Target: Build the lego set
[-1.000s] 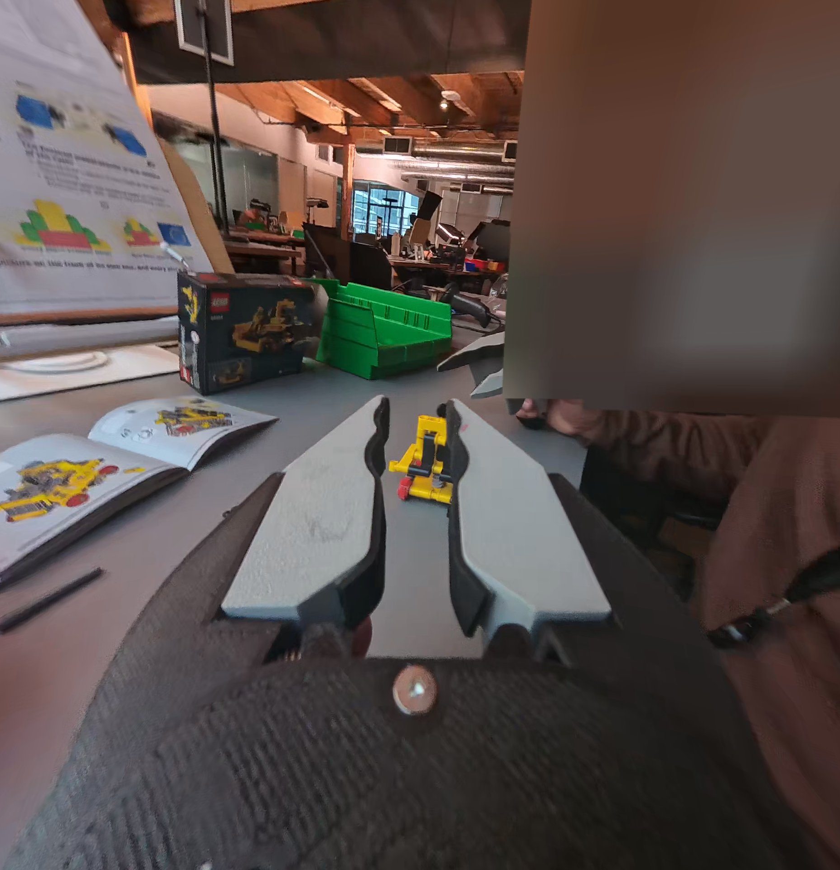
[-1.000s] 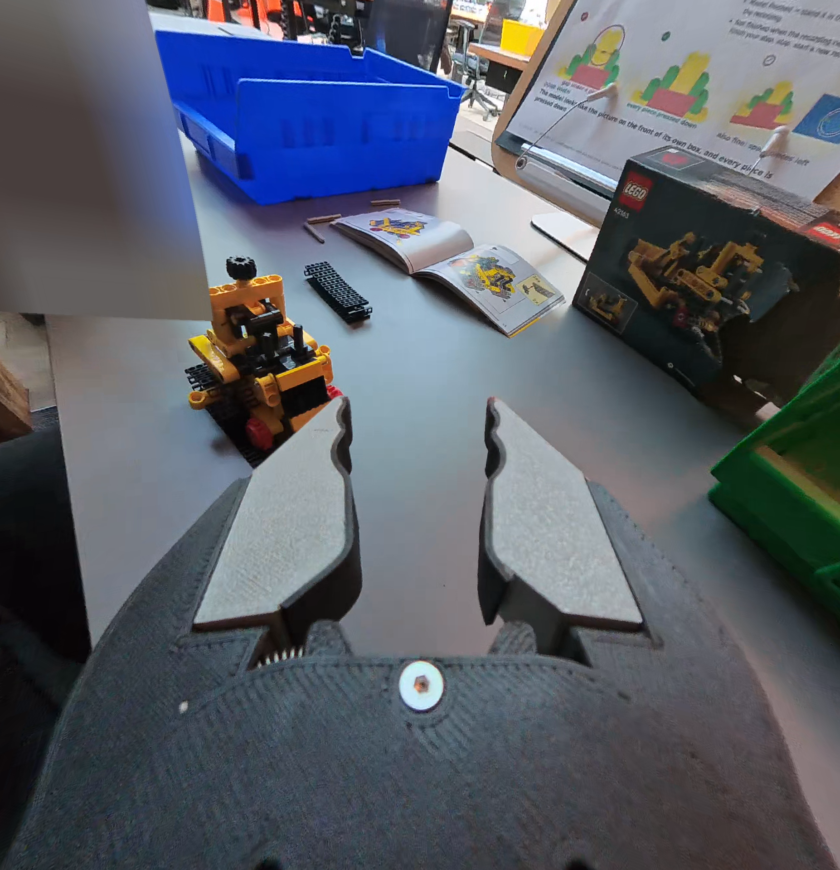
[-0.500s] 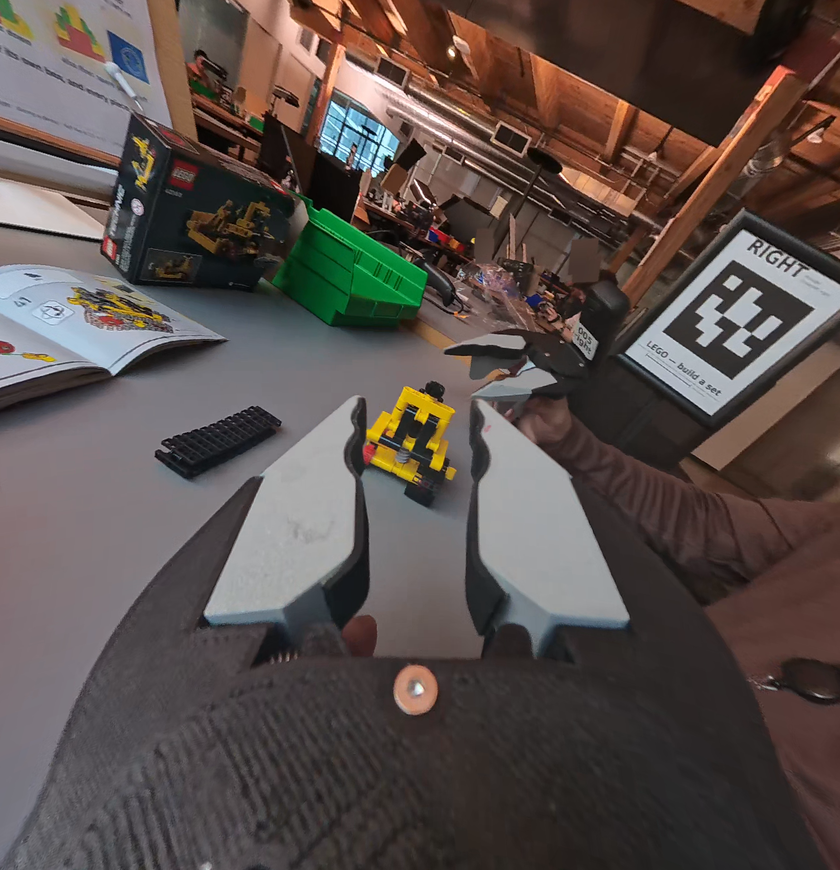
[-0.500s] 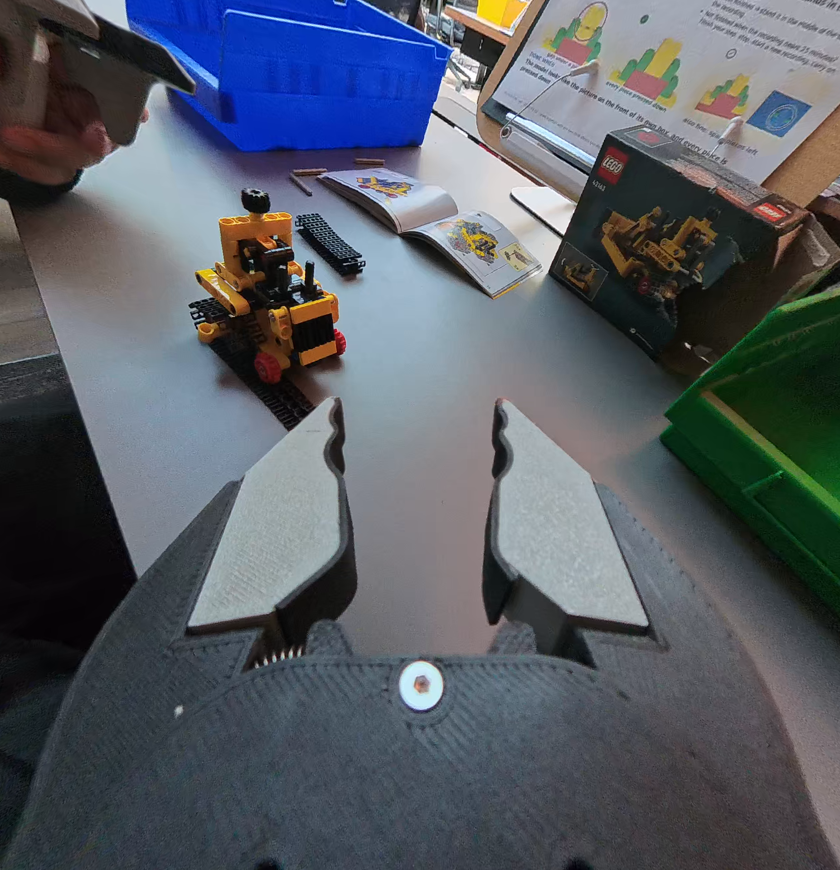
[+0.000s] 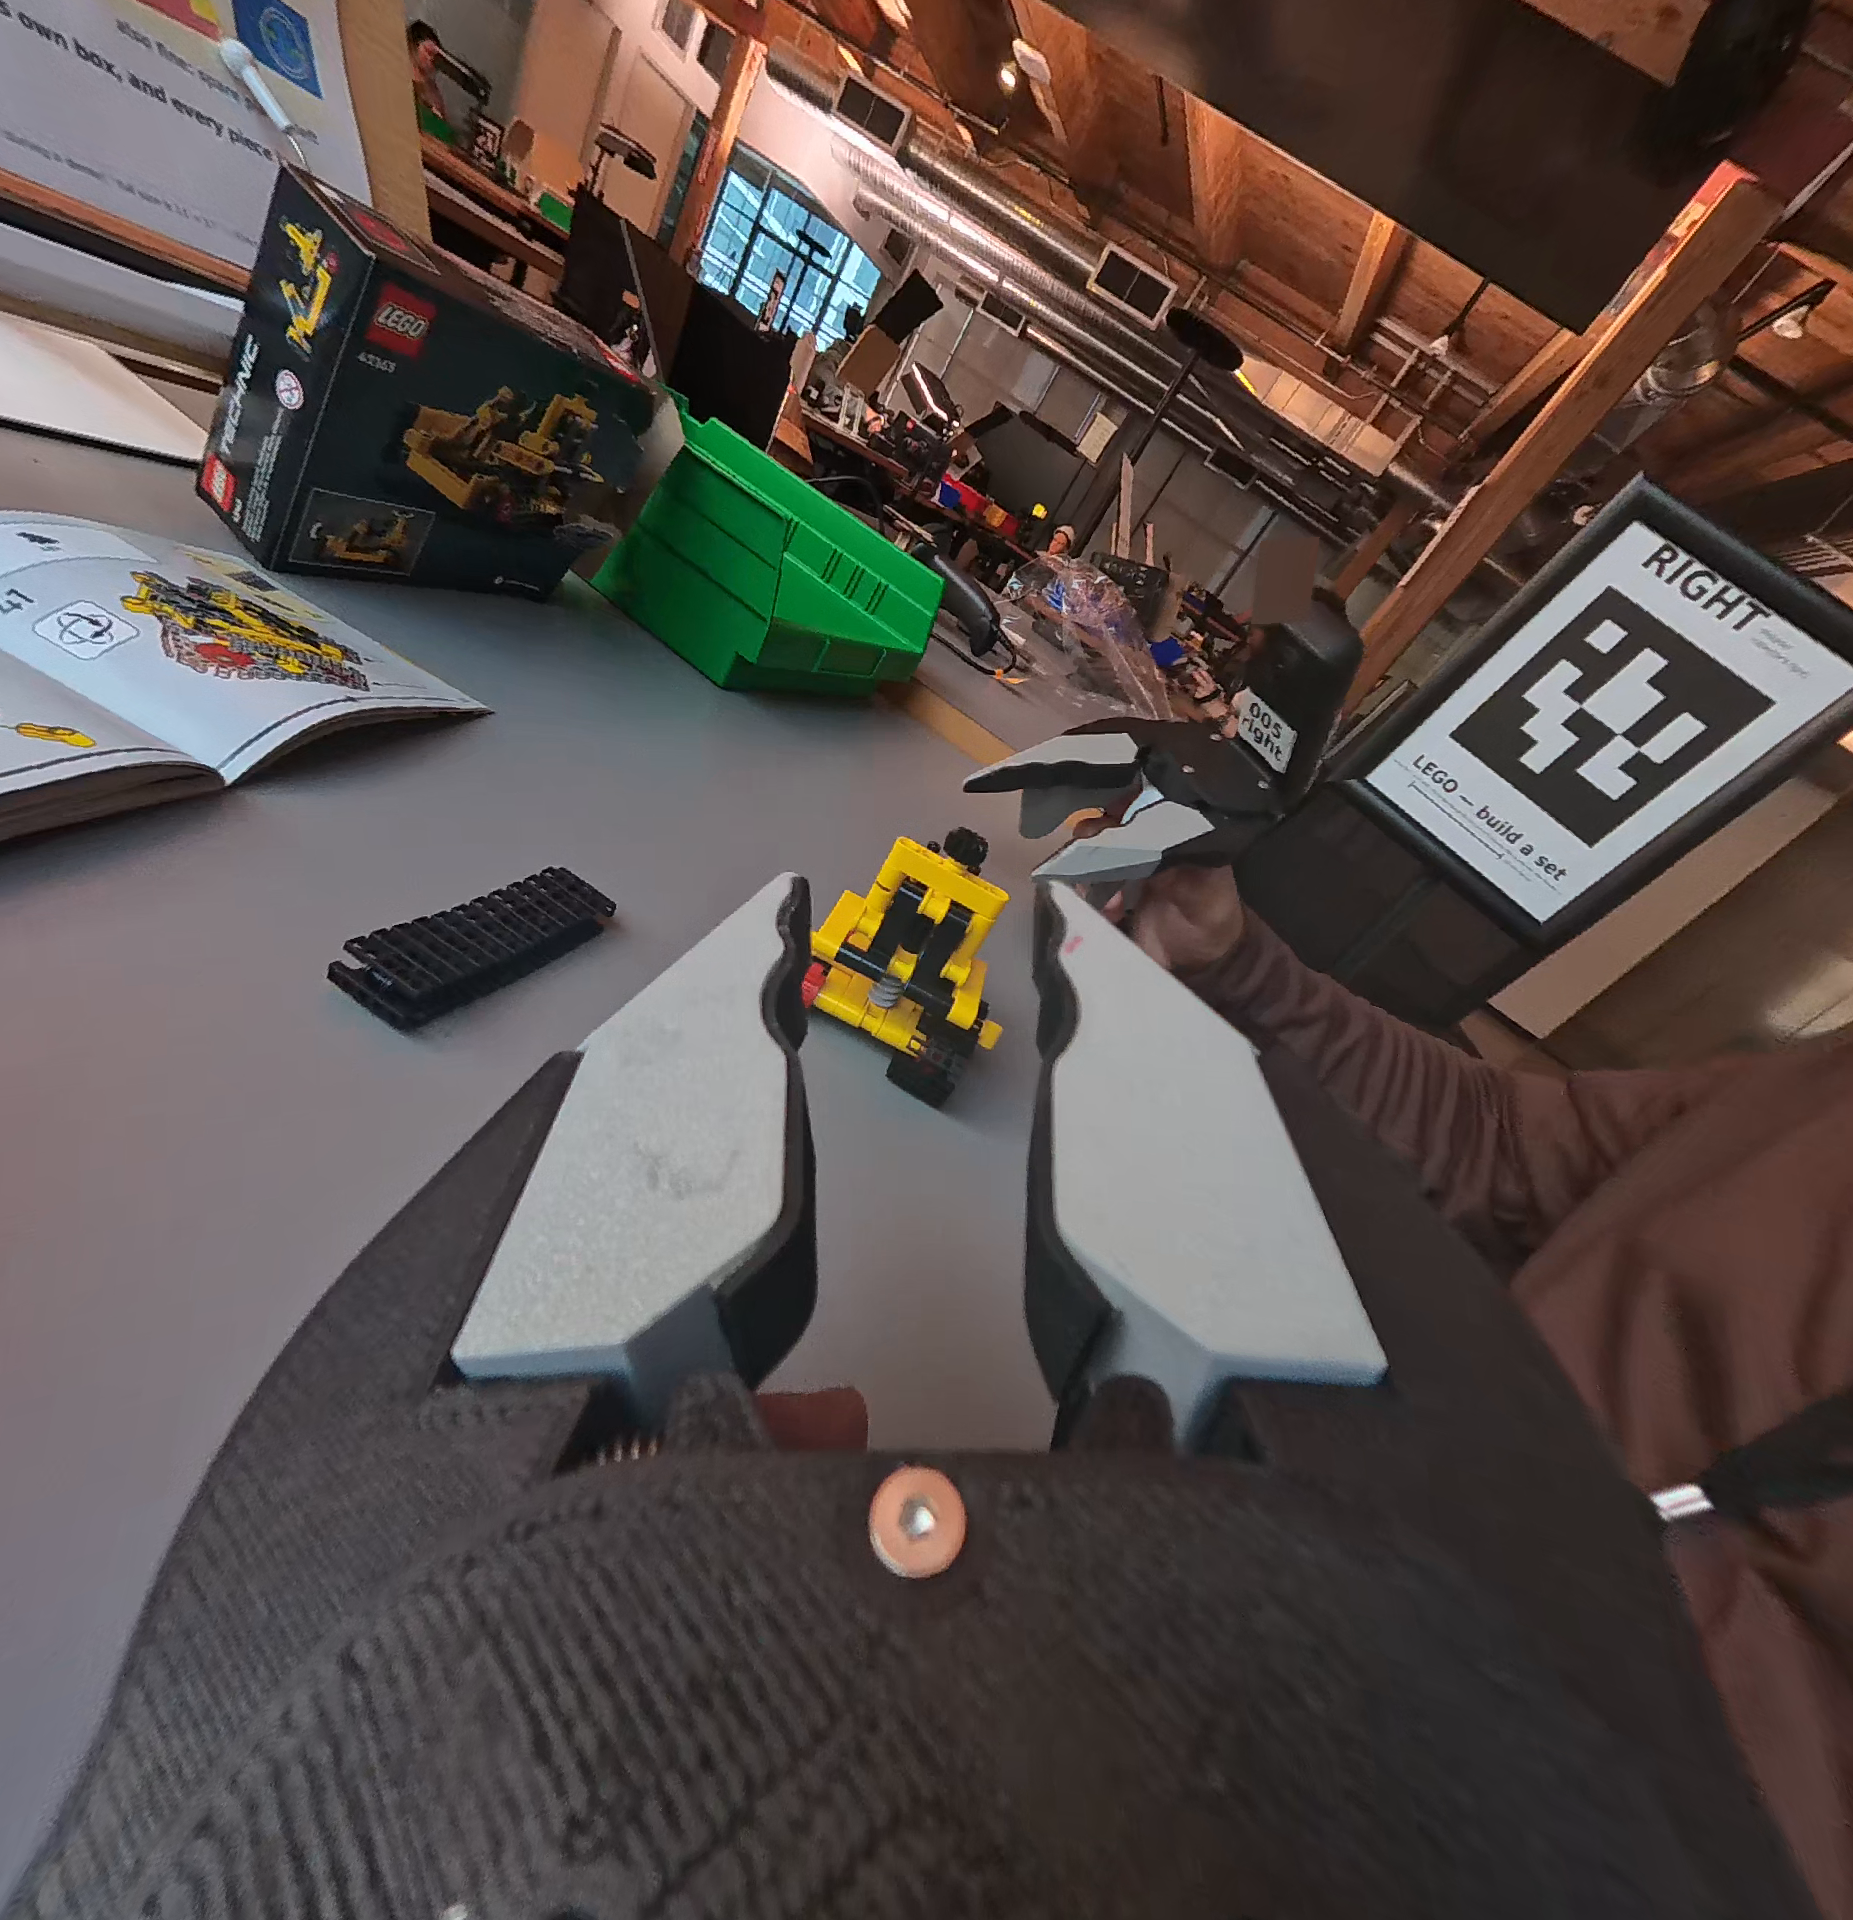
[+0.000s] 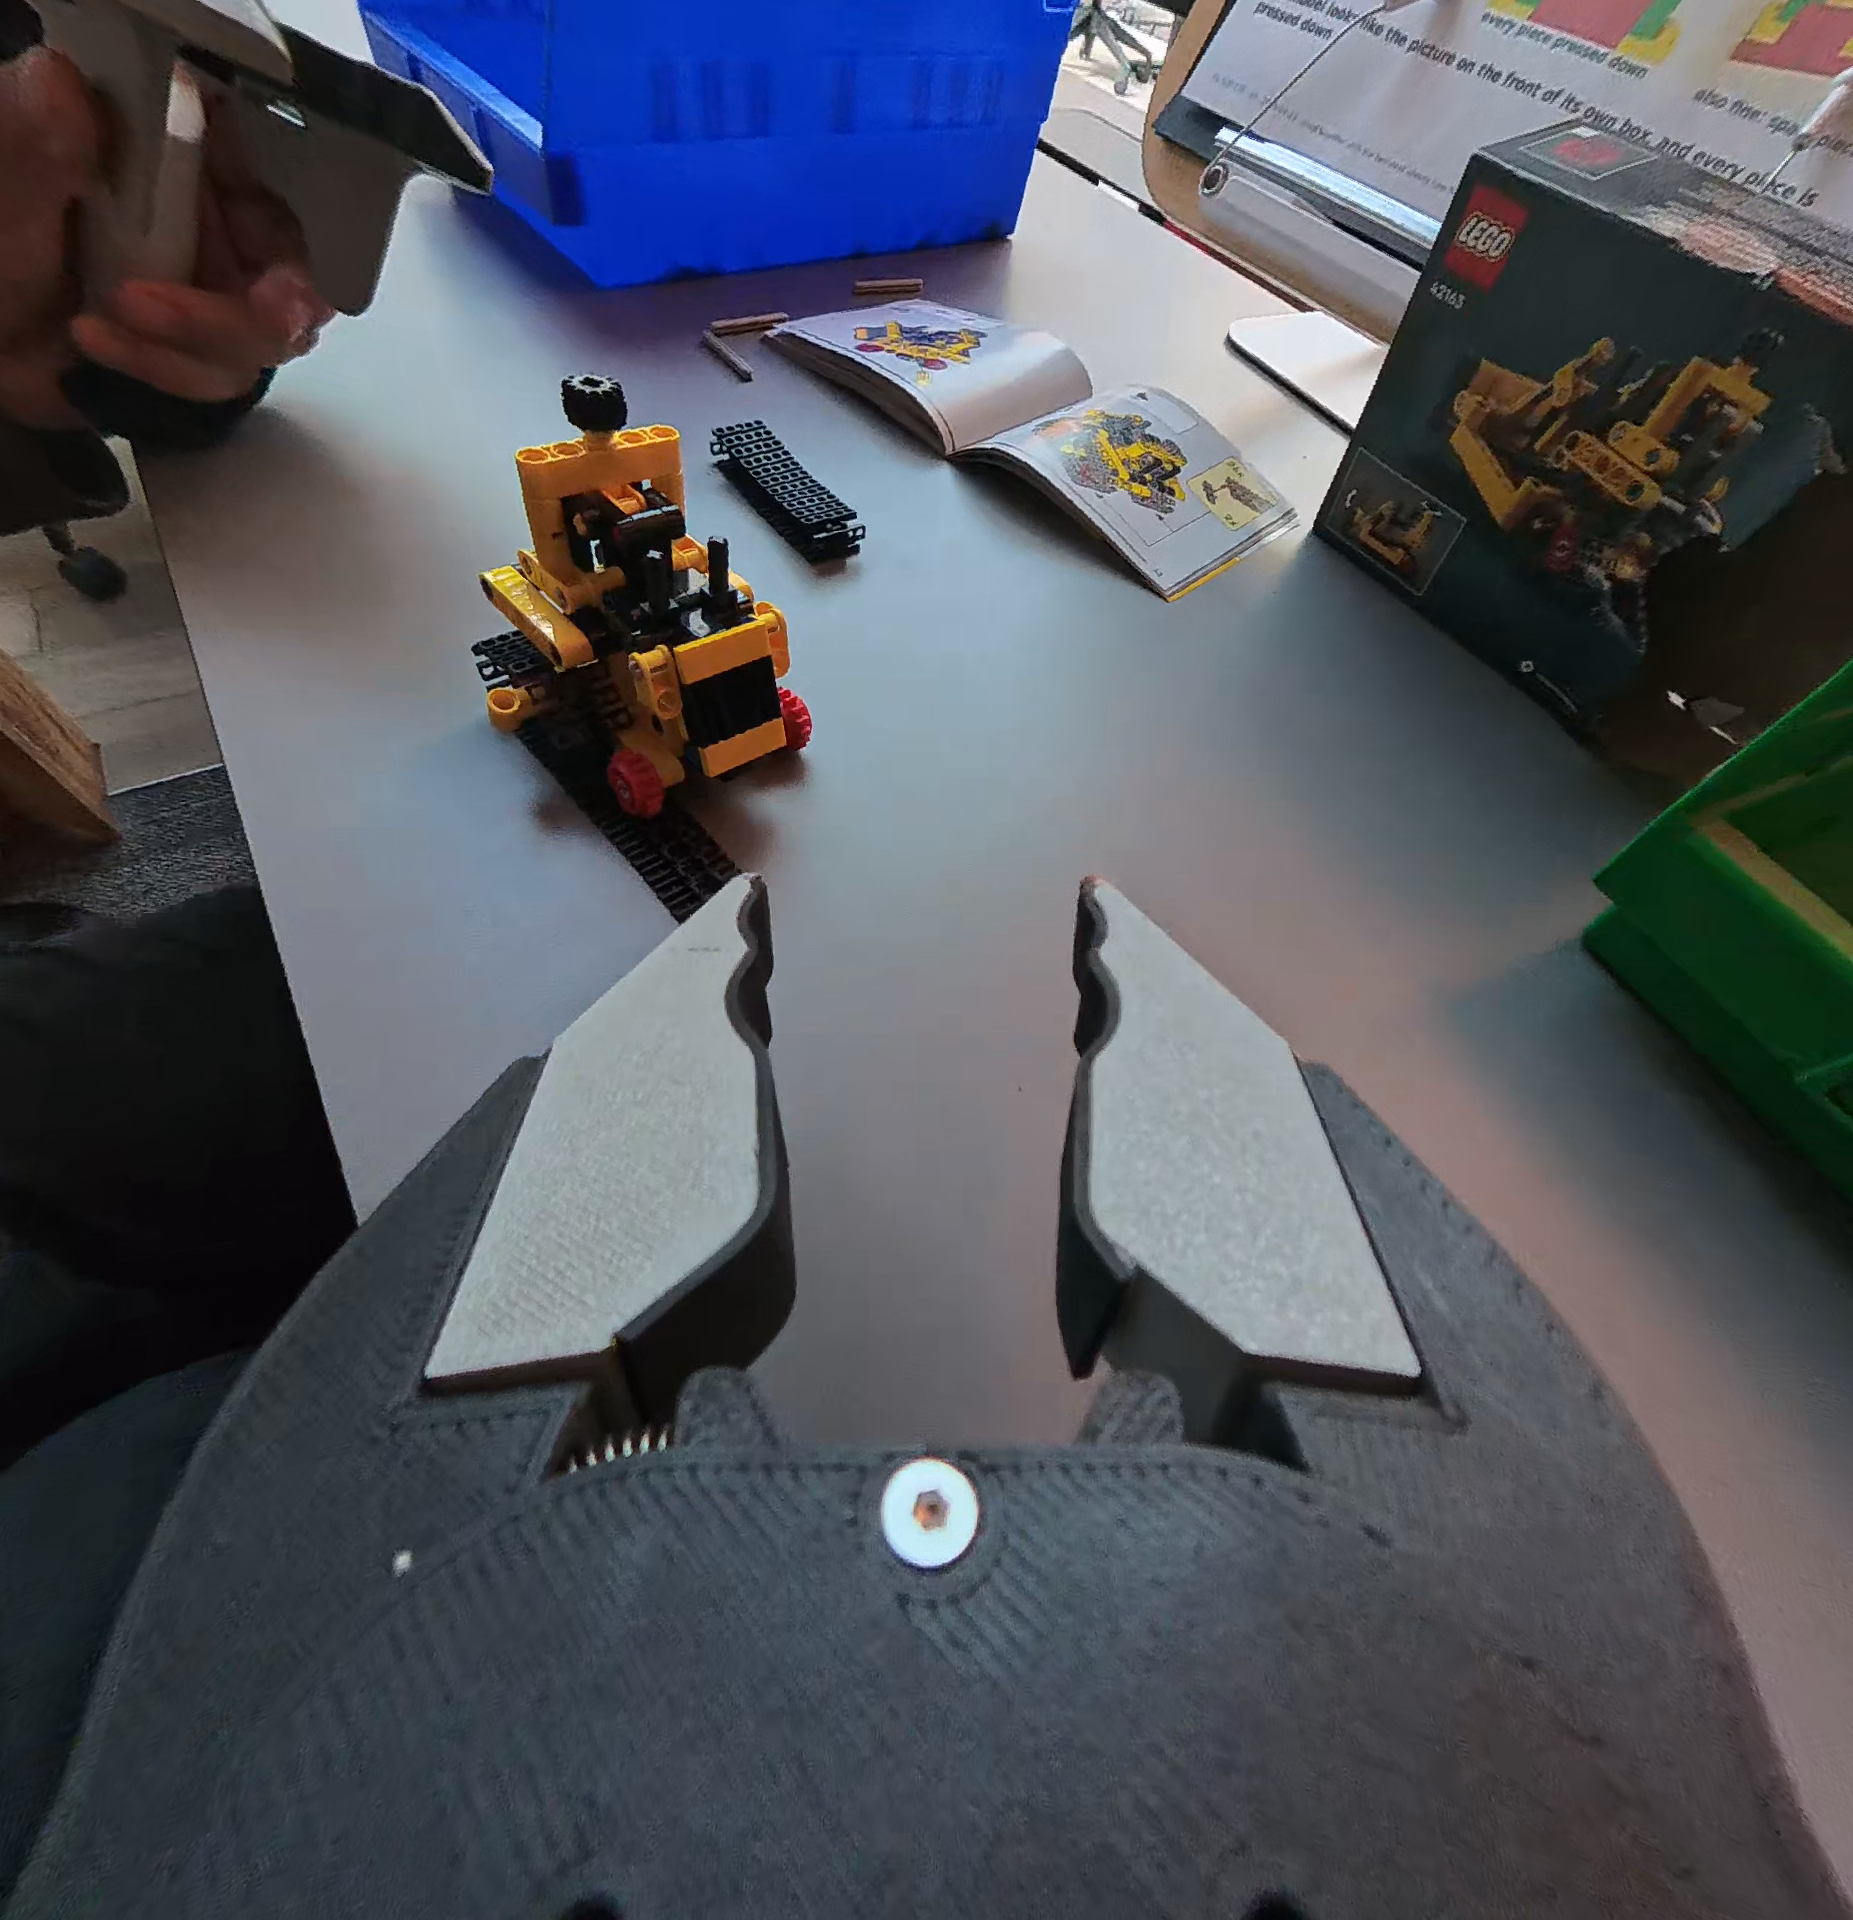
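A yellow and black lego bulldozer model [image 6: 631,613] stands on the grey table [image 6: 1057,727], on a flat black track strip [image 6: 652,842]. It also shows in the left wrist view [image 5: 917,966]. A second black track strip [image 5: 470,943] lies loose beside it, also in the right wrist view [image 6: 787,490]. My left gripper [image 5: 917,909] is open and empty, held above the table short of the model. My right gripper [image 6: 922,904] is open and empty, to the right of the model; it shows in the left wrist view [image 5: 1047,821] just beyond the model.
An open instruction booklet [image 6: 1047,426] lies on the table. The dark lego box [image 6: 1618,457] stands at the right, a green bin [image 6: 1774,935] beside it. A blue bin [image 6: 735,135] is at the far end. Thin brown sticks [image 6: 740,343] lie near the booklet. A framed sign [image 5: 1618,717] stands off the table's edge.
My left gripper has swung back and up from the model and its jaws have opened wider. My right gripper has pulled back and tilted; the model now sits farther ahead of it.
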